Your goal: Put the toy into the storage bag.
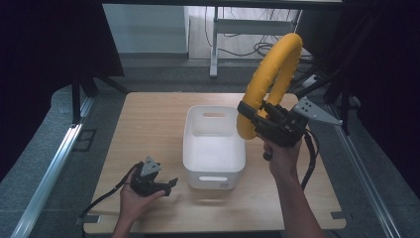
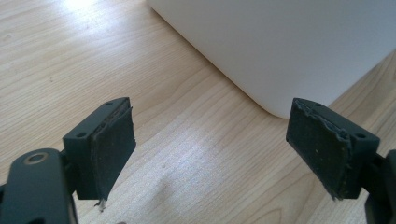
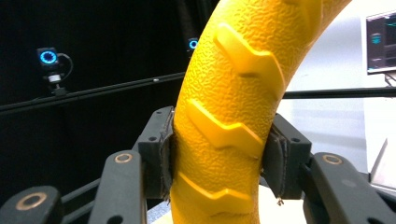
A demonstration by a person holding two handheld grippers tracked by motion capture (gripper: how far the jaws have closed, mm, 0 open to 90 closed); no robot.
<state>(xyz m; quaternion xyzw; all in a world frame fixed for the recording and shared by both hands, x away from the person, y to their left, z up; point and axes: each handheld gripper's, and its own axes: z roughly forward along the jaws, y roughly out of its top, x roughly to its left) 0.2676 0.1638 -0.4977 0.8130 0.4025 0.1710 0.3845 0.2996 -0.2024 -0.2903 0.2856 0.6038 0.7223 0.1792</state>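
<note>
The yellow ridged ring [image 1: 275, 82] hangs in the air above the right rim of the white plastic bin [image 1: 214, 148], pinched by the right gripper [image 1: 250, 118]. This looks like the carry step; next, lowering it into the bin. The left gripper [image 1: 171, 184] rests spread, holding nothing, beside the bin.
</note>
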